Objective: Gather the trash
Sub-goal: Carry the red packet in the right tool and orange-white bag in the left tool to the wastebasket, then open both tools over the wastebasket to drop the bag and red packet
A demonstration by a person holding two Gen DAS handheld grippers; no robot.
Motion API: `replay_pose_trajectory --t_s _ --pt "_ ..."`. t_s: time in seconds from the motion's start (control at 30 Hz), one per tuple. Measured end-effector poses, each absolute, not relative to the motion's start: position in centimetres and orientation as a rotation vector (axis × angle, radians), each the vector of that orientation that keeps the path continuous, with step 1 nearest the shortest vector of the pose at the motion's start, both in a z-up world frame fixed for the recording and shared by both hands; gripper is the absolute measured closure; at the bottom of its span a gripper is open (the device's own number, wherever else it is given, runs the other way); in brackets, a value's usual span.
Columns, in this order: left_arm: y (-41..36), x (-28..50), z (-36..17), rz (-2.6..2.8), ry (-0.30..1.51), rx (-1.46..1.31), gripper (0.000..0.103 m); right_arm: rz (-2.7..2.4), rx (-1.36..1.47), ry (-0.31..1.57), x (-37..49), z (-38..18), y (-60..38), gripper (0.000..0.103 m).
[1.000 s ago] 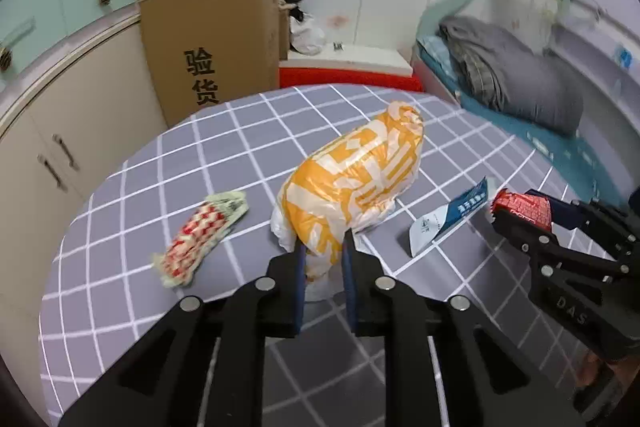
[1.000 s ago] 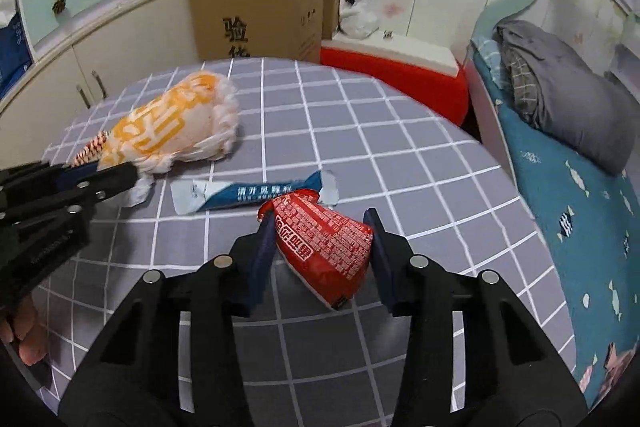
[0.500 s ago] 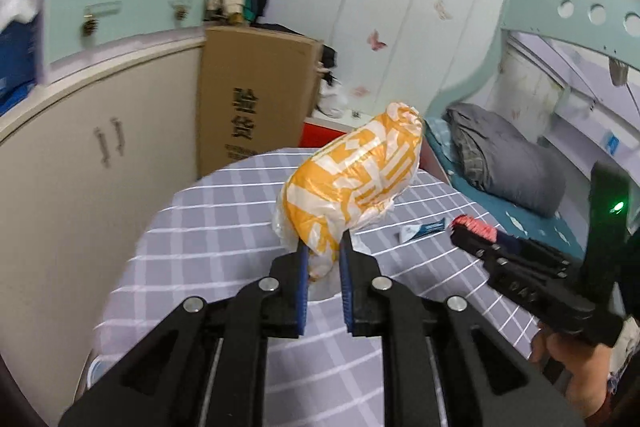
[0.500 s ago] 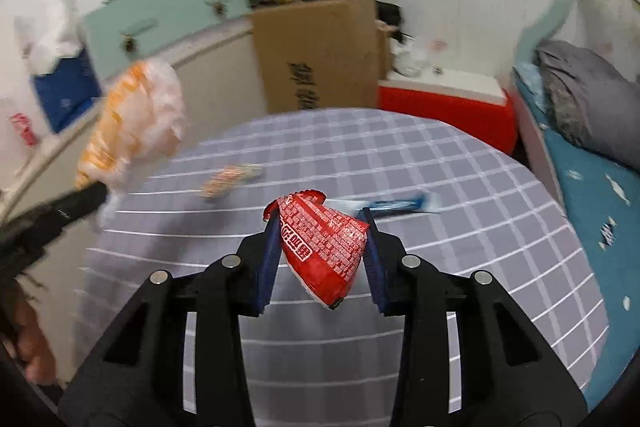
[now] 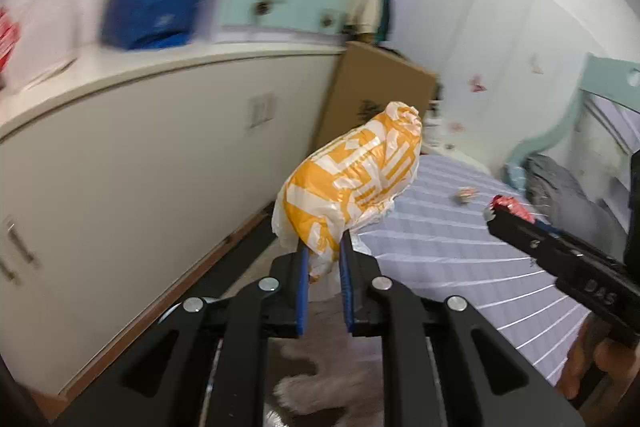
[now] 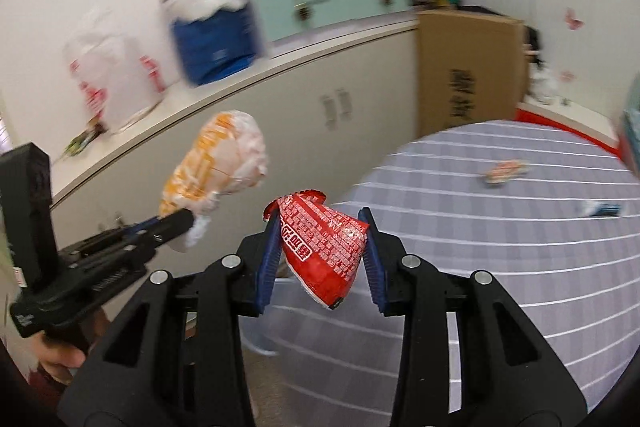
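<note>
Orange-and-white plastic bag (image 5: 352,183), knotted and stuffed with unseen contents, is pinched by its tail in the nearly closed left hand-held gripper (image 5: 323,259), lifted off the worktop (image 5: 460,239). Right hand-held gripper (image 6: 320,247), jaws partway apart, clamps a red snack wrapper (image 6: 324,247); two wrappers (image 6: 505,171) lie well beyond it on the checked cloth

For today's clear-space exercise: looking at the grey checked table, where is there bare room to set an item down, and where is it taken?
The grey checked table is bare across its near half, from the red snack packet outward. The far side is taken: a red-and-white wrapper and a blue-and-white sachet lie apart there, with open cloth between them. The cabinet top beyond is crowded with bags.
</note>
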State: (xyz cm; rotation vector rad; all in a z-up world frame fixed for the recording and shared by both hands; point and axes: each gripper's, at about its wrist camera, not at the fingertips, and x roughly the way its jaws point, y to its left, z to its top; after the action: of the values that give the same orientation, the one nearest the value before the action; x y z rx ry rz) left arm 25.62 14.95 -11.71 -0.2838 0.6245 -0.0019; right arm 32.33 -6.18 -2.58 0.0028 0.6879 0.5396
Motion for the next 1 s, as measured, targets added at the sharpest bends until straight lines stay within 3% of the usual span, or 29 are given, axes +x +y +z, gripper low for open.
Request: replay_pose_trajectory --t_s 0.37,0.57,0.8,0.87,0.93,1.0 --pt "26.5 23.0 -22.5 0.202 0.814 -0.436 0.090 0.694 -0.112 0.860 30.9 -12.7 8.7 0.066" --pt "28.3 25.6 -30.3 0.218 1.000 -0.496 0.090 0.652 -0.142 0.992 31.8 -20.6 11.2 0.066" --pt "28.7 28.7 -36.7 0.219 1.131 -0.552 0.087 0.572 -0.158 1.055 33.4 -25.6 11.1 0.066" --pt "28.9 29.8 -37.8 0.216 1.156 -0.572 0.082 0.559 -0.161 1.067 34.1 -26.5 11.1 0.066" --pt "28.8 29.4 -38.7 0.225 1.176 -0.580 0.069 0.551 -0.158 1.077 34.5 -27.3 11.3 0.066" --pt "28.8 29.4 -39.0 0.242 1.179 -0.593 0.045 0.548 -0.154 1.088 34.9 -27.9 11.1 0.066"
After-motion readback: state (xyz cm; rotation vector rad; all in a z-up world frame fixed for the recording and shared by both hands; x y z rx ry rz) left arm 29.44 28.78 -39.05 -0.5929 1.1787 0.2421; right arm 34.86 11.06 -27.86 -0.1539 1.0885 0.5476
